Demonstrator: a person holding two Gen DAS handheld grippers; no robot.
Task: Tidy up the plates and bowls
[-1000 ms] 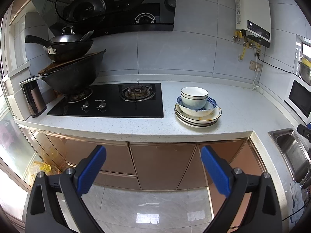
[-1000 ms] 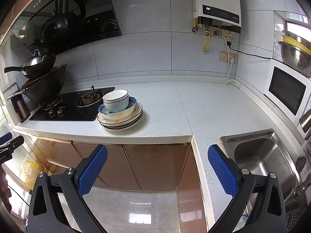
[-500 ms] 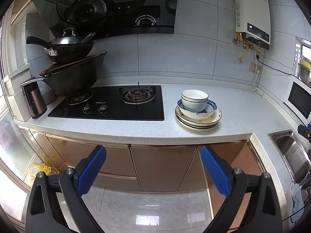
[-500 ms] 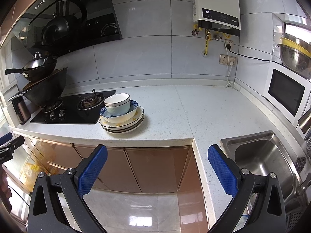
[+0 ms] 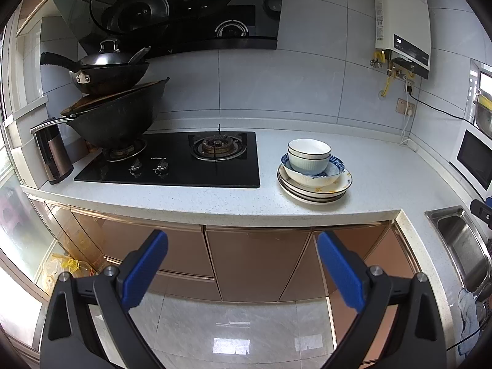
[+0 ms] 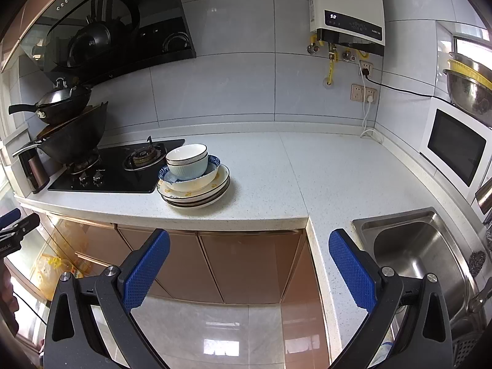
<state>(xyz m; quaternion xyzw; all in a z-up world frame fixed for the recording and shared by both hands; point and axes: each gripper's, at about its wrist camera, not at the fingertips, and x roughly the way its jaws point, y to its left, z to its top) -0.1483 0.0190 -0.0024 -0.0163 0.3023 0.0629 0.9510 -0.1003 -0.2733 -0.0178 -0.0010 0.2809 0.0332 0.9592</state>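
Along the lower edge of each wrist view, the blue-padded jaws stand wide apart with nothing between them: left gripper (image 5: 243, 263) and right gripper (image 6: 249, 261) both hover in front of the brown cabinet doors (image 5: 255, 261), below the counter edge and well clear of any crockery.

Centre of frame: the task's things form a single pile on the white speckled countertop (image 5: 384, 169), just right of the black gas hob (image 5: 172, 160). Several plates (image 5: 313, 192) lie at the bottom; on them sits a wide white bowl (image 5: 312, 179), in that a blue-patterned bowl (image 5: 335, 163), and on top two nested dark-rimmed white bowls (image 5: 309, 156). In the right view the same pile appears left of centre (image 6: 193, 184).

Step in hand, as a judgement: one mixed stack fits either crockery awaiting sorting or crockery already gathered; the frames do not settle which. Any pick would call for lifting a gripper over the counter edge and closing on a bowl rim.

Writing: the water heater (image 6: 347, 3) at the top of the right view shows "50" on its display; its panel lettering is too small to read. At the left edge, the other gripper's body (image 6: 12, 236) bears partial lettering, illegible.
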